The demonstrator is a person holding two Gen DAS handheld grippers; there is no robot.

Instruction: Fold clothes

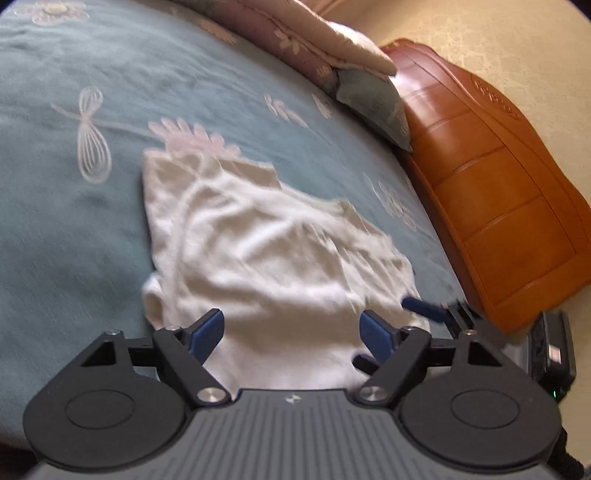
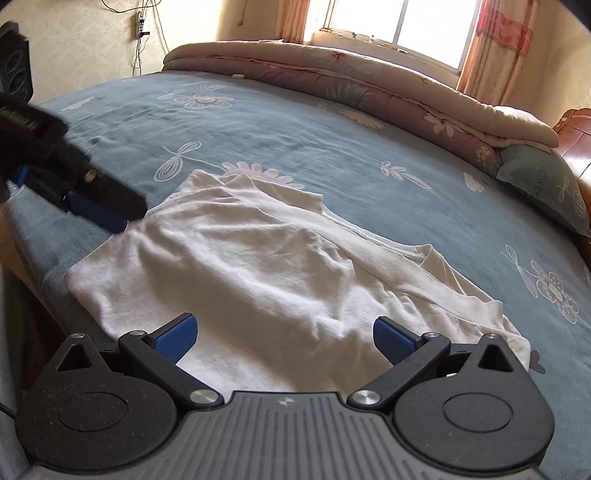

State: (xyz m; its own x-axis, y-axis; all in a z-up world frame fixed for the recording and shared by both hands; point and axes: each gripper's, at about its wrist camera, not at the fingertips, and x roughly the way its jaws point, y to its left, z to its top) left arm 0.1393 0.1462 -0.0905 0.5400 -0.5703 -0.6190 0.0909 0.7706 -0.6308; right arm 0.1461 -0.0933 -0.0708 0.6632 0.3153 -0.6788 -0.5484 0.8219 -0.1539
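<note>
Fingers, left gripper [image 1: 293, 334]: blue-padded, spread wide, nothing between them; poised over the near edge of the white garment [image 1: 258, 254]. Picture blurred.

Fingers, right gripper [image 2: 282, 334]: blue-padded, likewise spread wide and empty; poised above the near hem of the same garment. In the left wrist view this gripper appears at the garment's right edge, its blue fingers near the cloth; whether they touch it cannot be told. In the right wrist view the left gripper appears at the garment's far left corner, held by a dark-gloved hand [image 2: 29, 129].

White garment: one item, partly folded, with an upper layer doubled over the lower; a ribbed neckline shows toward its right end. Lies rumpled near the front edge of the bed.

Bedspread [image 2: 332, 147]: blue-green, pale flower and dragonfly pattern; carries the garment.

Quilt [image 2: 332, 70]: pink and cream, rolled along the far side of the bed below the window [image 2: 399, 33].

Pillow [image 2: 543, 184]: green, against the wooden headboard [image 1: 491, 177].
</note>
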